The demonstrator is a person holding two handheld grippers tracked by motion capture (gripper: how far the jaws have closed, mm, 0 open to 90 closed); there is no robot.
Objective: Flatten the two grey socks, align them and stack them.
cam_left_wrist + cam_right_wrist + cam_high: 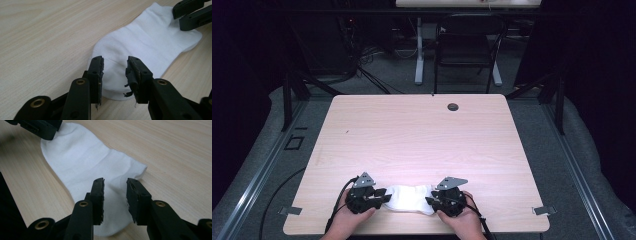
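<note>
White sock (410, 198) flat on table (422, 135) near front edge, between left gripper (115, 68) and right gripper (115, 188), one at each end; both sets of jaws parted about halfway over sock ends, pads clear of fabric, nothing gripped.

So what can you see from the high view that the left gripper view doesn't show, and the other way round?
High view alone: the person's hands, the round grey hole in the table, the black chair behind, the grey floor.

Left gripper view alone: close up, the left gripper has its jaws apart with torn, frayed pads.

Both: the white fabric sock lying flat on the light wooden table, with the right gripper at its other end.
</note>
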